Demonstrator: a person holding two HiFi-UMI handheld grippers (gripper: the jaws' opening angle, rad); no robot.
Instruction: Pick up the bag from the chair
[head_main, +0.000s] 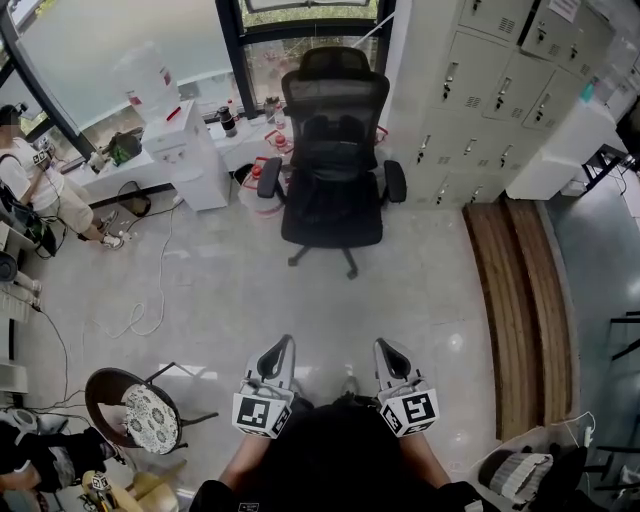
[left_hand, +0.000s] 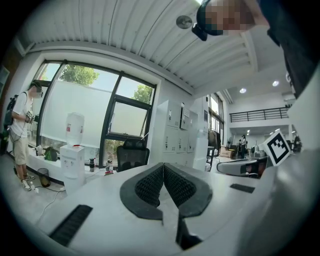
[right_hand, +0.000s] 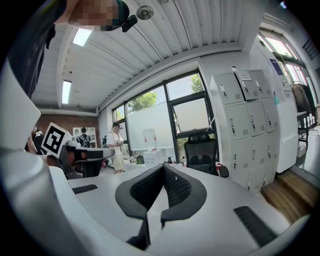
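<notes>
Glossy pale floor (head_main: 220, 290) runs across an office room toward tall windows. At twelve o'clock from the person, what looks like a dark, soft bag (head_main: 331, 133) sits on the seat of a black mesh office chair (head_main: 332, 215), tucked against the backrest. It is black on black, so its outline is hard to make out.

Grey metal lockers (head_main: 500, 90) stand at three o'clock from the chair. A white water dispenser (head_main: 165, 120) is at nine o'clock with a second person (head_main: 35, 180) beyond it, and a long wooden bench (head_main: 520, 300) lies at four o'clock.

Well short of the chair, at six o'clock, the left gripper (head_main: 284, 347) and right gripper (head_main: 386, 348) are held side by side, both pointing at it. Each is clenched, its ribbed black pads (left_hand: 150, 185) pressed together with nothing between them and nothing touched.

The approach appears to be the step in hand, with open floor between grippers and chair. The next move calls for crossing that gap, parting one gripper's jaws, and finding a strap or fold of the bag to clamp before lifting.
</notes>
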